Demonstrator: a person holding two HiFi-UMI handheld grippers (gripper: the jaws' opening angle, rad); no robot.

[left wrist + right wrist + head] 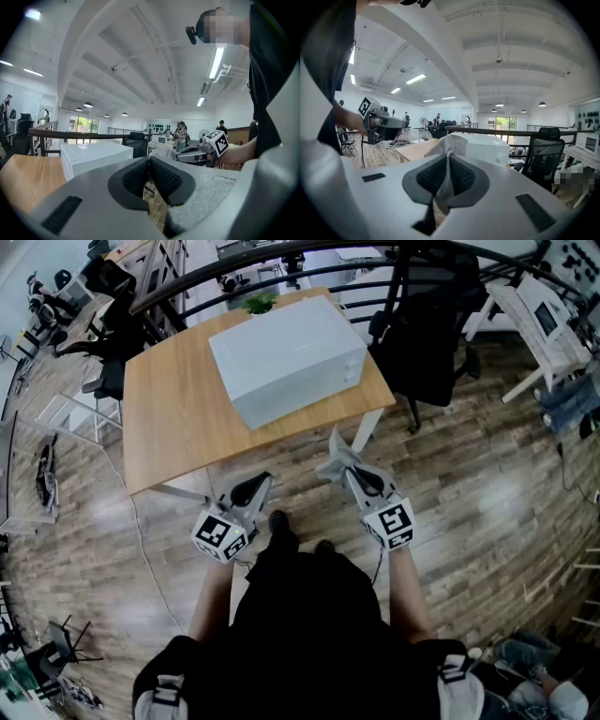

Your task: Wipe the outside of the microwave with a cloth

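Note:
A white microwave (286,357) stands on a light wooden table (178,423), its door side turned toward the person. It also shows in the left gripper view, microwave (96,157), and in the right gripper view, microwave (487,147). My right gripper (339,457) is held in front of the table's near edge, shut on a grey cloth (446,150) that sticks out past the jaws; the cloth (335,457) shows in the head view too. My left gripper (264,482) hovers below the table edge, jaws together with nothing between them.
A black office chair (431,324) stands right of the table. A black railing (281,263) curves behind it. A white rack (75,418) and a cable lie on the wood floor at left. Other people stand far off in the room.

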